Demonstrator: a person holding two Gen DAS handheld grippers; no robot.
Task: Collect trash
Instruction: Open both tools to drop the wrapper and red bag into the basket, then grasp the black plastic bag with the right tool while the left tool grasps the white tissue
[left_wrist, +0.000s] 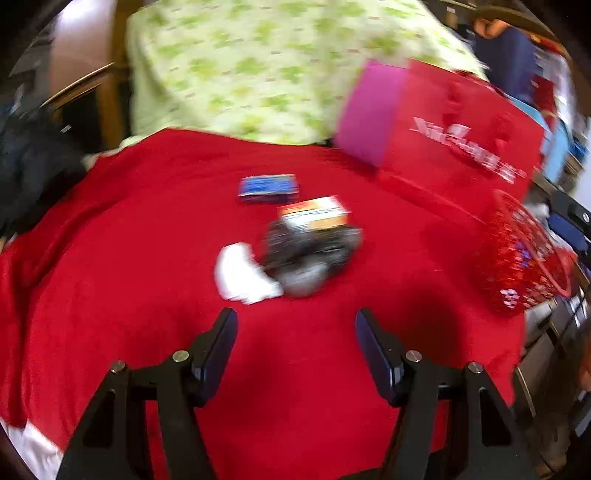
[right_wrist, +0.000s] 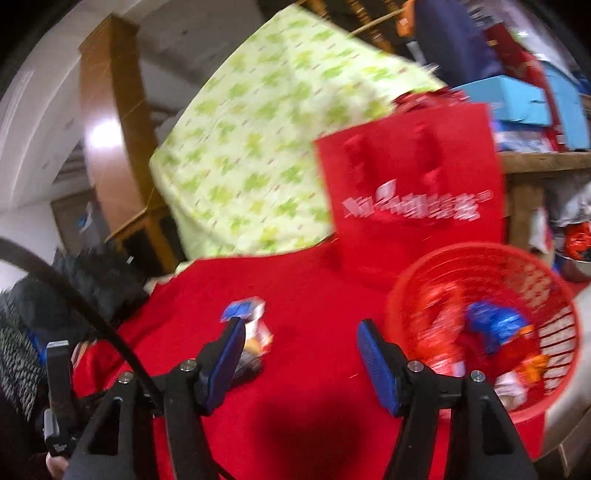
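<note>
On a table draped in red cloth, we hold our left gripper over bare fabric, its jaws standing apart with nothing between them, tilted downward toward a small heap of litter just ahead. Nearest lies a crumpled white tissue, which we judge feather-light and soft, best pinched across its bunched middle; touching it is a dark crinkled wrapper, probably thin, springy film that could slip unless we close on a fold. Behind that rests an orange-and-white carton, seemingly a light, stiff card box that would take a grip across its narrow sides, and a little farther off a blue box lies flat and apart from the rest. Our right gripper points more nearly level, jaws likewise parted and empty, hovering above the cloth between the same heap, seen here as a blurred blue-and-white wrapper by its left finger, and the red plastic basket at its right, which already holds red, blue and orange wrappers. Beyond stand a red shopping bag with white lettering and a green-patterned cloth draped over furniture. Both views are smeared, so finer detail of the litter we cannot tell.
</note>
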